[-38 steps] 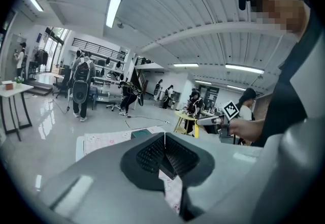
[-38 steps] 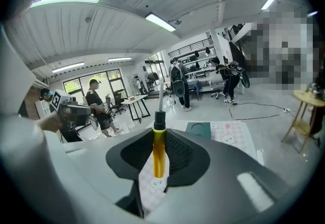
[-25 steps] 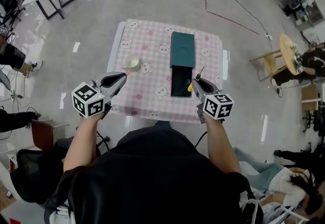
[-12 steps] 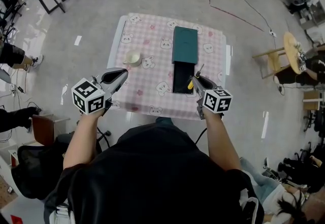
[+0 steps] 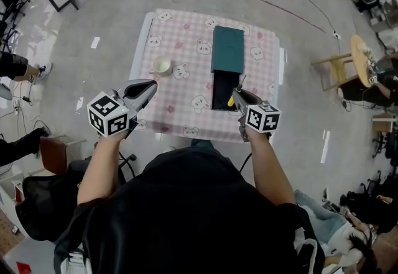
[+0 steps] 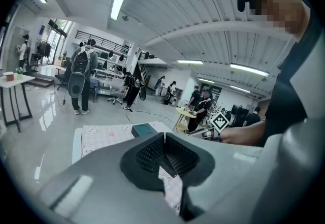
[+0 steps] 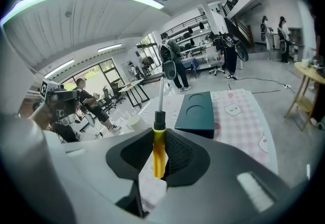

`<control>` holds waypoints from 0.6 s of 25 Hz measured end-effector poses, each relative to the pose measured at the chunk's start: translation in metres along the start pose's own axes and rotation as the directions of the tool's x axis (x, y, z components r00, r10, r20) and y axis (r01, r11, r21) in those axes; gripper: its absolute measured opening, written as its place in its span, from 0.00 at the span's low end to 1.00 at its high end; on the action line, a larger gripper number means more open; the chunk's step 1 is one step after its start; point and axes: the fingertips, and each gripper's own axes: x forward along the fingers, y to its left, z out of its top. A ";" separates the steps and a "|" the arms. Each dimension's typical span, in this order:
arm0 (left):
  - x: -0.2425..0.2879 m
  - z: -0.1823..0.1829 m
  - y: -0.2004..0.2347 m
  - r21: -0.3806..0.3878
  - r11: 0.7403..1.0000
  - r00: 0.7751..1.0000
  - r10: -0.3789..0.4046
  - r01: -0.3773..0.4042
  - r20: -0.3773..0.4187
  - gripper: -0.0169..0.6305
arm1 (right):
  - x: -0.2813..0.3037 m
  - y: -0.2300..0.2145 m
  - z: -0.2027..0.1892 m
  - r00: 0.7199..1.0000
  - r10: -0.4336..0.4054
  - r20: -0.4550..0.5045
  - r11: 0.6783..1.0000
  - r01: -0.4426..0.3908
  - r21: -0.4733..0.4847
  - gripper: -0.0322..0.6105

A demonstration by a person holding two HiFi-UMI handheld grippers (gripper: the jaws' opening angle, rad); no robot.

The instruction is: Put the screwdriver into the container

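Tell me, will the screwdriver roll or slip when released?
The screwdriver is probably stiff: its thin shaft stands straight. Its round yellow handle looks smooth, so it may roll. It seems light: the right gripper holds it by the handle alone.

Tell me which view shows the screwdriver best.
The right gripper view: the screwdriver sits centre frame, its yellow handle clamped in the right gripper, shaft pointing away. The head view shows only a small yellow speck and thin shaft. The left gripper view does not show it.
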 end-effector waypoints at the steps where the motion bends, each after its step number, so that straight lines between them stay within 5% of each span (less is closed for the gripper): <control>1: 0.001 0.000 0.001 -0.001 1.000 1.000 0.000 0.000 -0.001 0.04 | 0.002 -0.002 -0.002 1.000 -0.001 -0.006 1.000 0.001 0.002 0.22; 15: 0.015 -0.007 0.009 -0.030 1.000 1.000 0.003 -0.004 -0.025 0.04 | 0.028 -0.020 -0.022 0.997 0.004 -0.082 1.000 -0.002 0.023 0.22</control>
